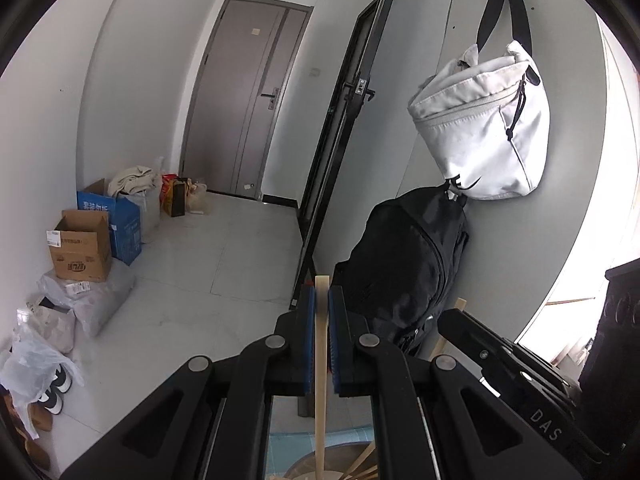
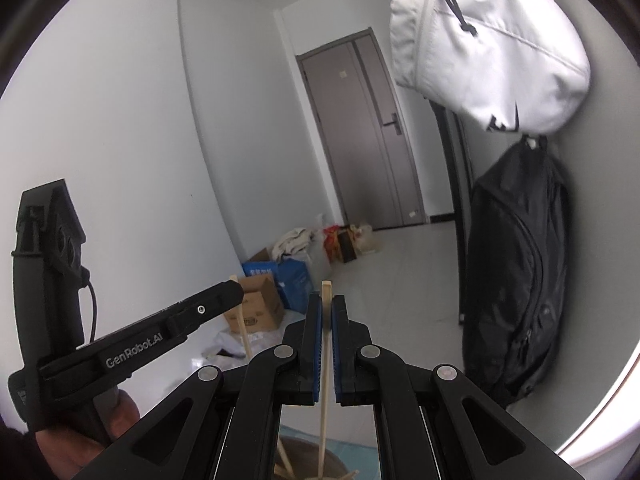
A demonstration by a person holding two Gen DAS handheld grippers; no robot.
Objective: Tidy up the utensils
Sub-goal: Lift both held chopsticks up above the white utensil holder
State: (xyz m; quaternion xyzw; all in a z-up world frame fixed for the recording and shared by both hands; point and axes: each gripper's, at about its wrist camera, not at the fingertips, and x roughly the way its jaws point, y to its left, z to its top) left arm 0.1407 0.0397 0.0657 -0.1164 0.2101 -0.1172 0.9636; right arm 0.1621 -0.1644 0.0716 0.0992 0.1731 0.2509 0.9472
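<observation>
My left gripper [image 1: 321, 300] is shut on a flat wooden chopstick [image 1: 321, 360] that stands upright between its blue pads. Its lower end reaches toward a round holder [image 1: 304, 470] with several wooden sticks, partly hidden under the gripper. My right gripper [image 2: 327, 308] is shut on a thinner pale chopstick [image 2: 325, 392], also upright, above the same holder [image 2: 336, 464]. Each gripper shows in the other's view: the right gripper [image 1: 450, 318] with its stick tip [image 1: 461, 304], and the left gripper [image 2: 234, 294] with its stick [image 2: 243, 332], held by a hand [image 2: 80, 444].
A white bag [image 1: 484, 128] and a black backpack [image 1: 404, 264] hang on the wall at the right. Cardboard boxes [image 1: 82, 246], plastic bags and shoes [image 1: 54, 394] line the floor at the left. A grey door [image 1: 248, 96] stands at the far end. A blue mat [image 1: 282, 446] lies under the holder.
</observation>
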